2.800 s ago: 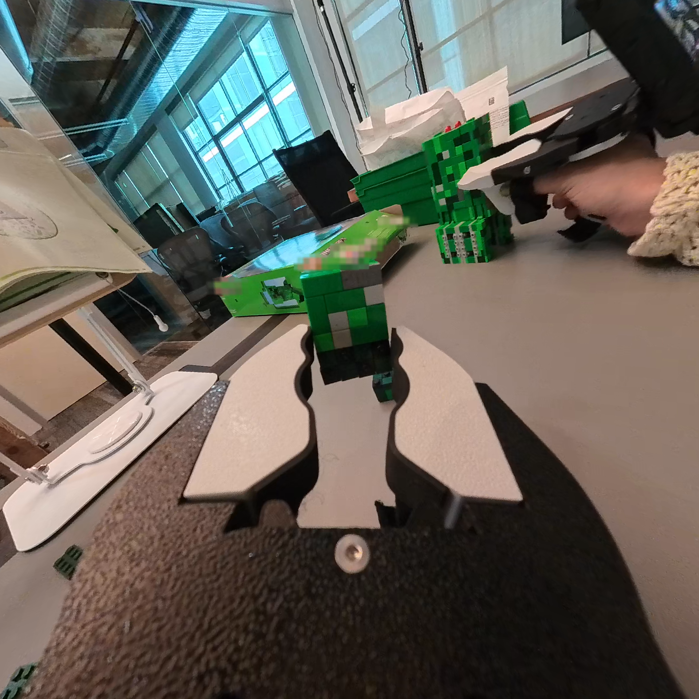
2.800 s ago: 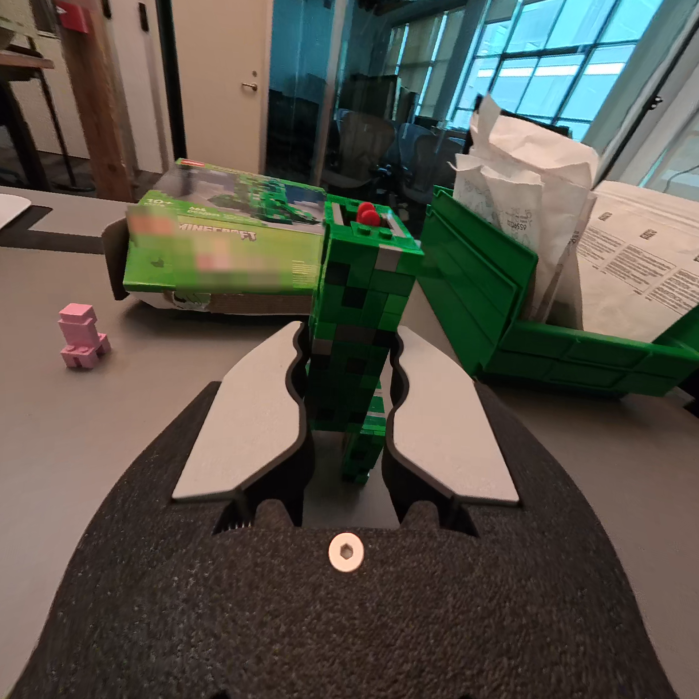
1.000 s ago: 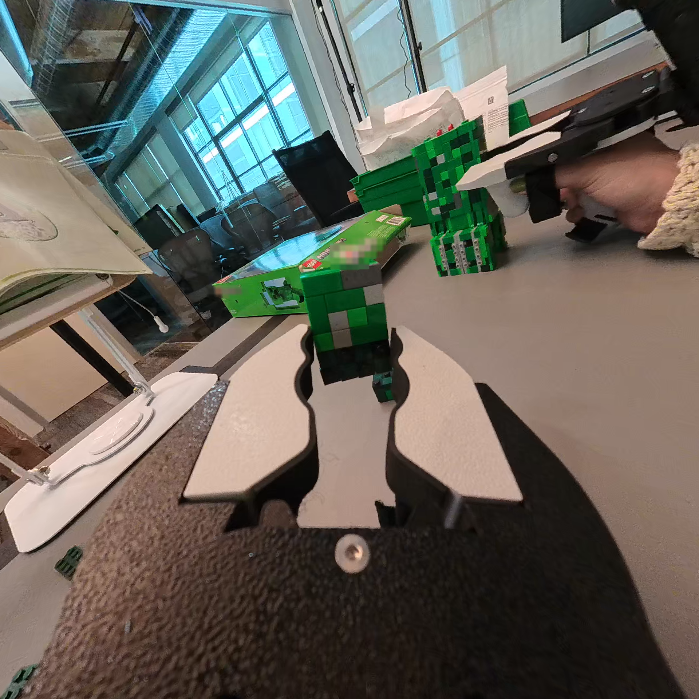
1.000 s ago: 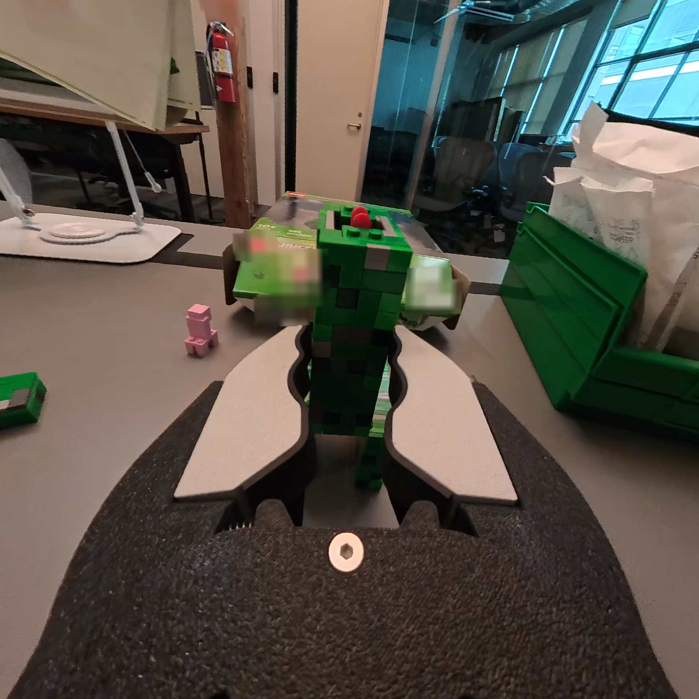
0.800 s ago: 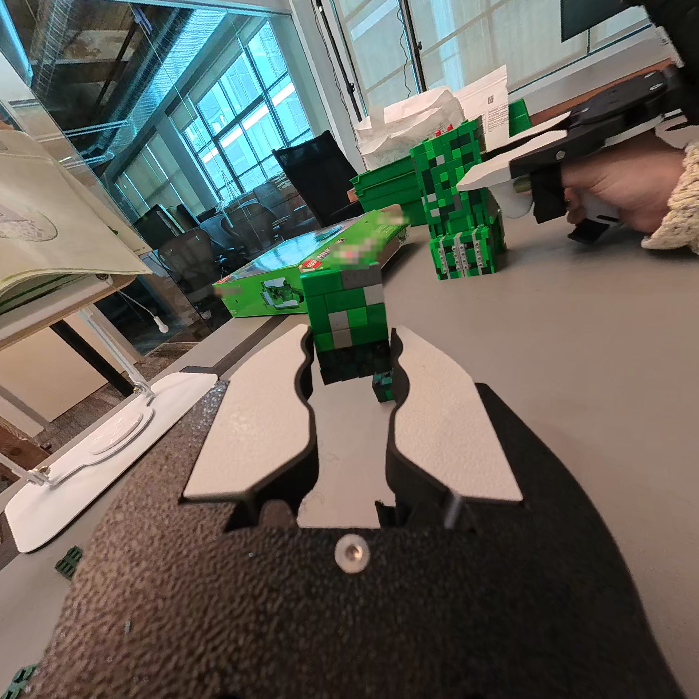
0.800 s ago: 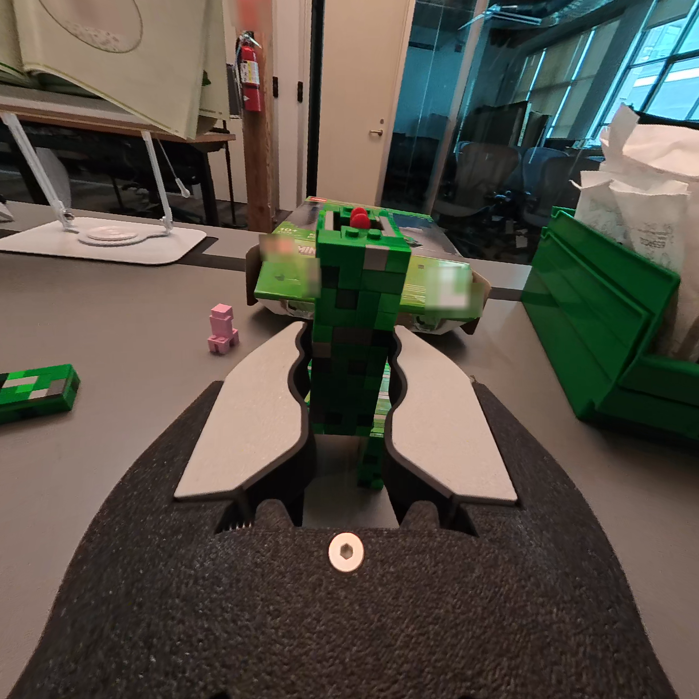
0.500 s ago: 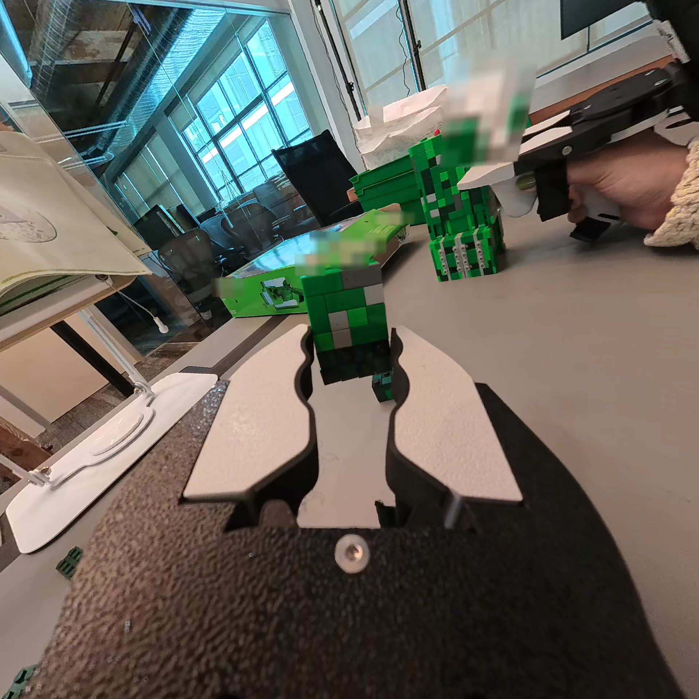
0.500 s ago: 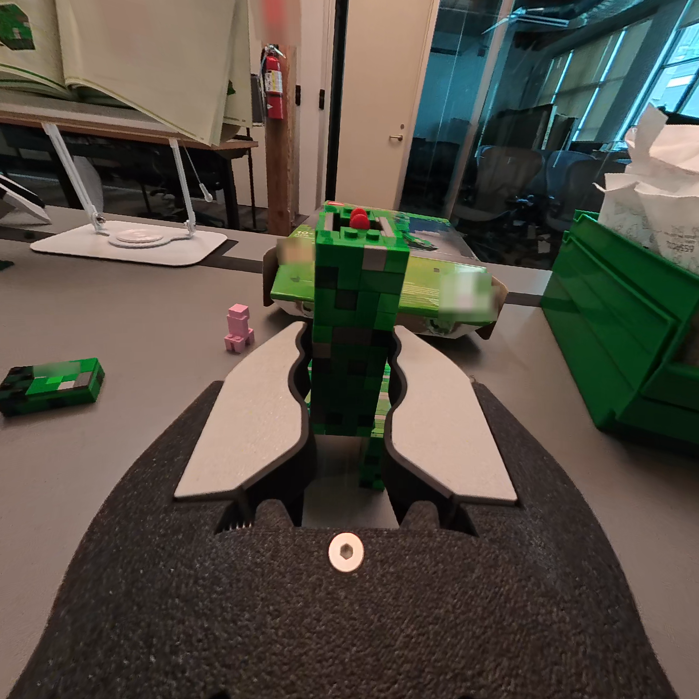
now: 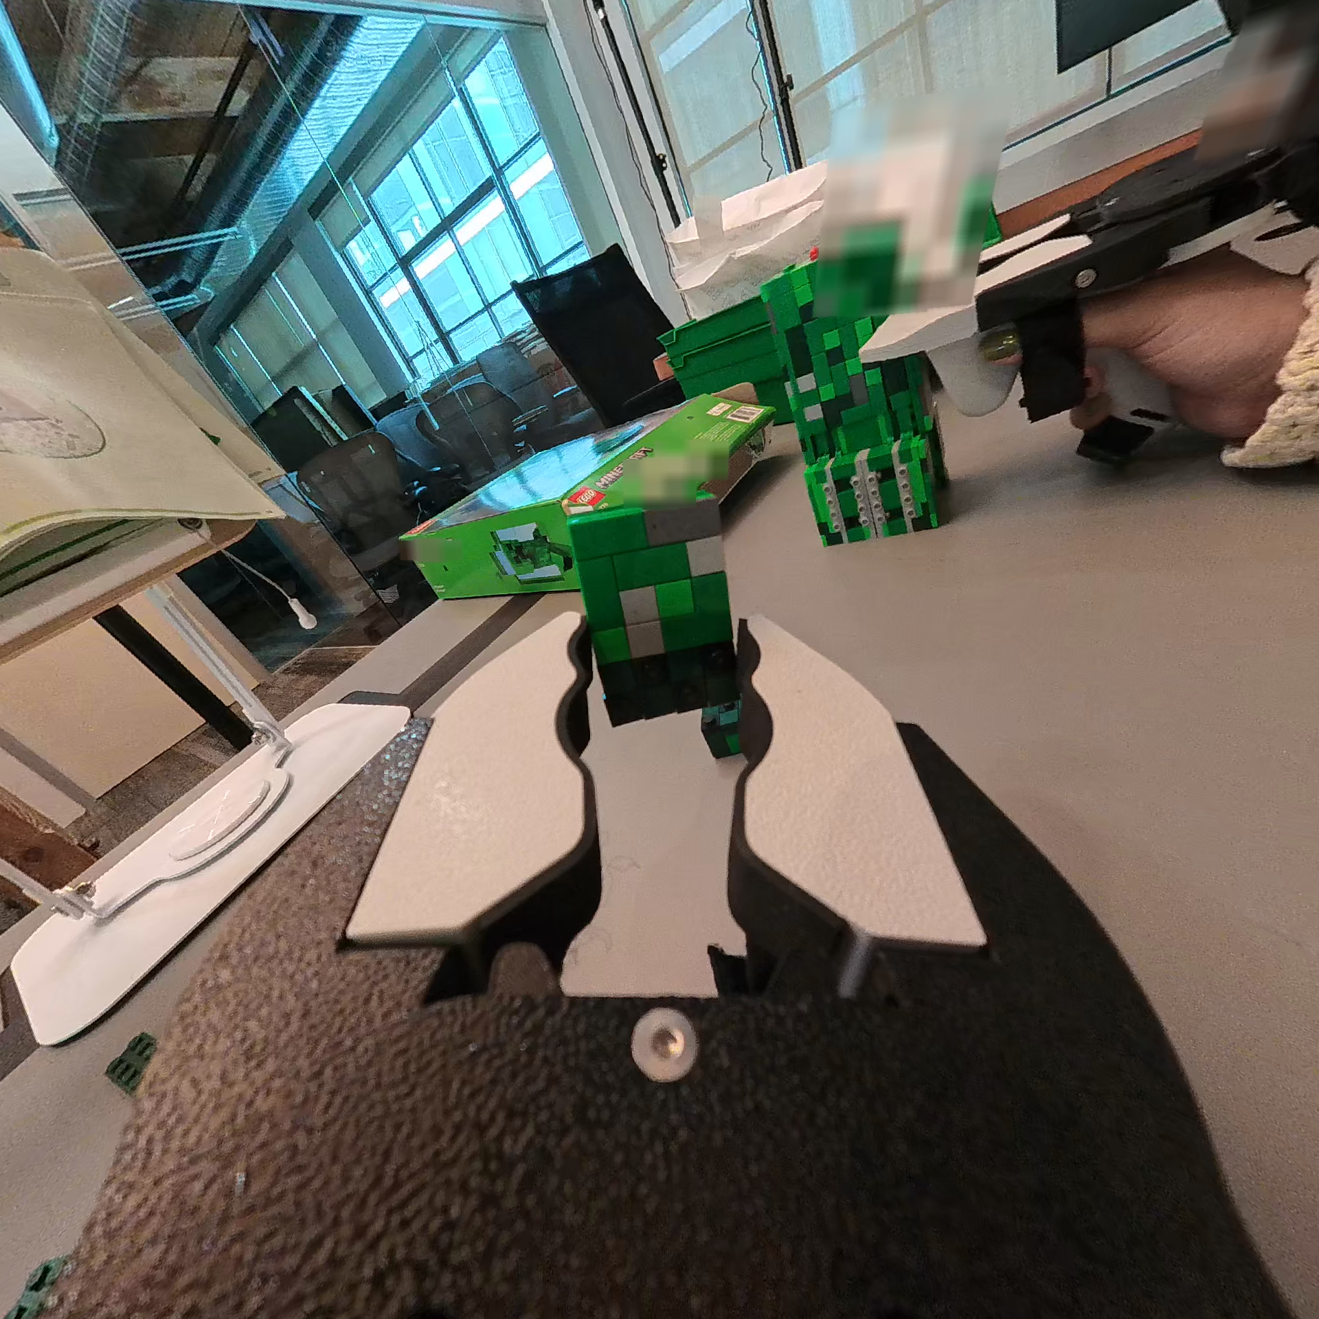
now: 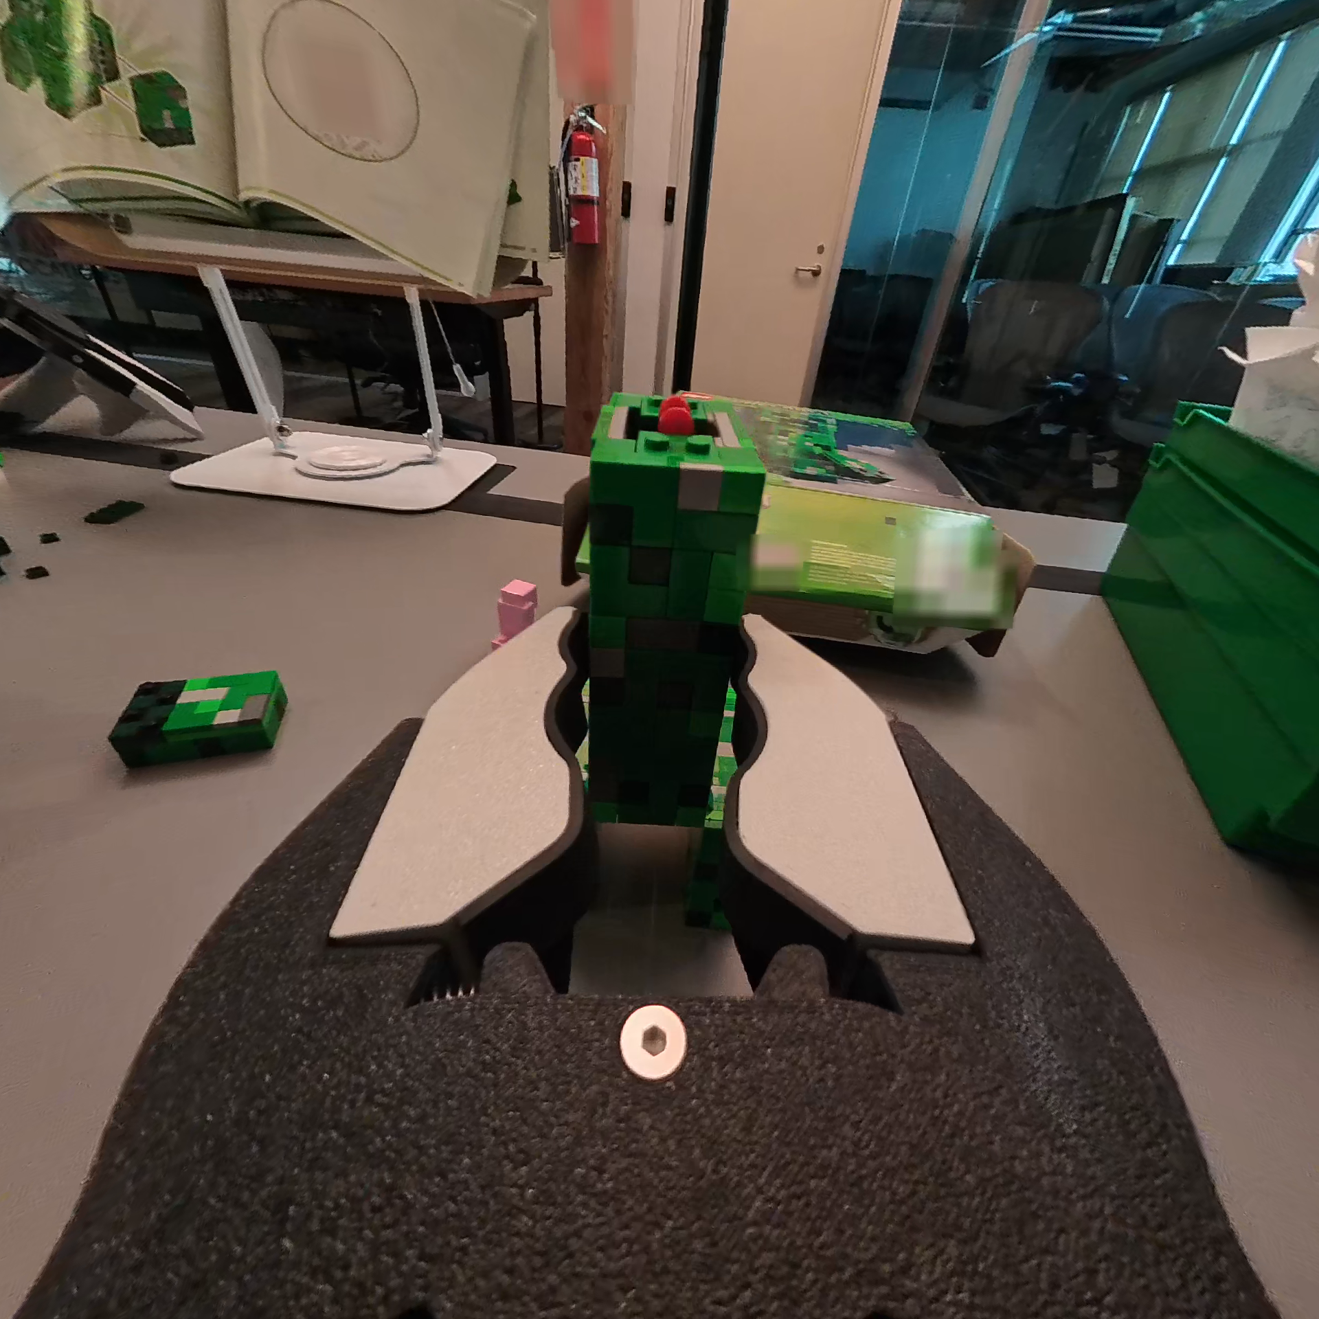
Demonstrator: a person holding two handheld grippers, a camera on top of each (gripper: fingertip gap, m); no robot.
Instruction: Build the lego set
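- Swinging leftward since earlier, my right gripper [image 10: 660, 703] now faces the book stand [image 10: 335, 467], jaws clamped on the tall creeper body [image 10: 667, 628].
- My left gripper [image 9: 664, 696] pinches the flat green block [image 9: 653, 607], unmoved, low over the grey table [image 9: 1070, 714].
- I'd bring the block over square, studs aligned, then press gently.
- Body's long axis stands vertical, red stud [image 10: 674, 417] topmost.

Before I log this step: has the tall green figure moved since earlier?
Yes. In the left wrist view the tall green figure has come leftward, closer to the green box.
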